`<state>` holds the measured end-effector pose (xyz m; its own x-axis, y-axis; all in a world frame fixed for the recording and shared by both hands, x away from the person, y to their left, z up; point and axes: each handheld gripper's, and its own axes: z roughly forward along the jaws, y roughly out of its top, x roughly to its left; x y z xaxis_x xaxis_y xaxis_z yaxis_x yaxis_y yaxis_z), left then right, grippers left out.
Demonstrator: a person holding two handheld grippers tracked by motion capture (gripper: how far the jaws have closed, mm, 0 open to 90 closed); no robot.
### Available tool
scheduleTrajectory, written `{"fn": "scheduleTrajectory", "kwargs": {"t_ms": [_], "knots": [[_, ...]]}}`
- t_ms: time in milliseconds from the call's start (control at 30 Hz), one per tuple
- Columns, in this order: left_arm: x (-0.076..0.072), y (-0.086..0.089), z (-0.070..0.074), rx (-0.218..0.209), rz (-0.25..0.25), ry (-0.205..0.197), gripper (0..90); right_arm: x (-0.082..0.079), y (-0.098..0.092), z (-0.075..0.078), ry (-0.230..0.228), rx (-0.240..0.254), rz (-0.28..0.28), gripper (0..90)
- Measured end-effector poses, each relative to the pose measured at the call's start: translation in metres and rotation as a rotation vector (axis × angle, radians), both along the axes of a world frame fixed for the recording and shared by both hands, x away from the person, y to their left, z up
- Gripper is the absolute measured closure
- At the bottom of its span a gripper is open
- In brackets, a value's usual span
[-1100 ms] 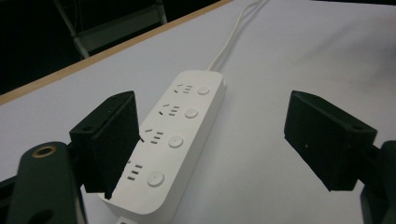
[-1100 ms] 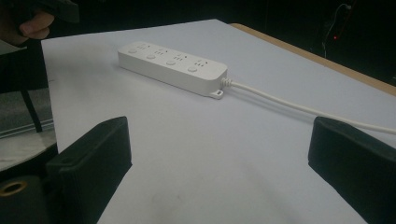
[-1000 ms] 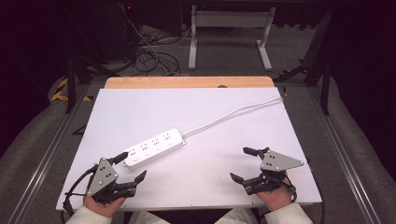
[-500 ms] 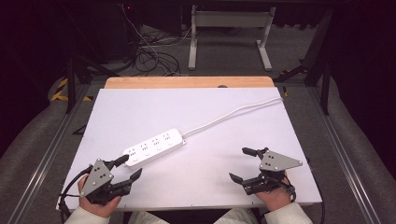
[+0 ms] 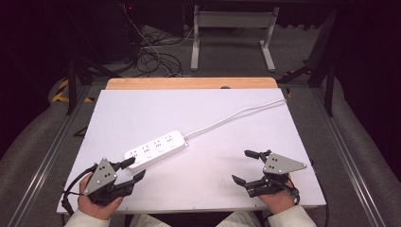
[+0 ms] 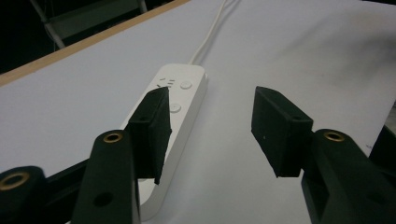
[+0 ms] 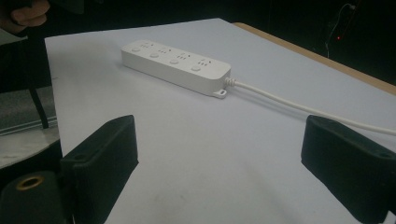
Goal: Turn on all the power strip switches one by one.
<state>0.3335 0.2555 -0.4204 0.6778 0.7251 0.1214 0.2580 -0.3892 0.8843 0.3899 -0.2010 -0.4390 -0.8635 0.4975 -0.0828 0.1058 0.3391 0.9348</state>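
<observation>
Left claw [image 5: 133, 169] narrower — power strip [image 5: 156, 148] alongside

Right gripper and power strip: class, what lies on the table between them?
Nothing: between the right gripper and the power strip there is bare white table, as the high view and the right gripper view show.

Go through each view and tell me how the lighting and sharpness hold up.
High view: white table evenly lit, surroundings fall to near black, power strip slightly soft. Left gripper view: jaws close and blurred, dim bluish cast, strip sockets soft but readable. Right gripper view: strip fairly sharp with a soft shadow beneath it, near jaws out of focus, background dark.
</observation>
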Motion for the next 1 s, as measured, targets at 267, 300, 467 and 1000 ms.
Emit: {"fn": "scheduleTrajectory", "kwargs": {"t_ms": [267,300,467,1000], "knots": [[0.009,0.004,0.01,-0.011,0.016,0.038,56.9,0.0,0.001,0.0,-0.001,0.001,0.003,12.0],[0.01,0.004,0.01,-0.005,0.02,0.037,56.9,0.0,0.001,0.0,-0.001,0.003,0.005,12.1],[0.016,0.006,0.013,0.011,0.04,0.05,55.4,0.0,0.001,0.0,0.001,0.004,0.007,12.3],[0.034,0.012,0.02,0.004,0.027,0.095,60.9,0.001,0.0,-0.001,0.004,0.004,0.011,12.3]]}}
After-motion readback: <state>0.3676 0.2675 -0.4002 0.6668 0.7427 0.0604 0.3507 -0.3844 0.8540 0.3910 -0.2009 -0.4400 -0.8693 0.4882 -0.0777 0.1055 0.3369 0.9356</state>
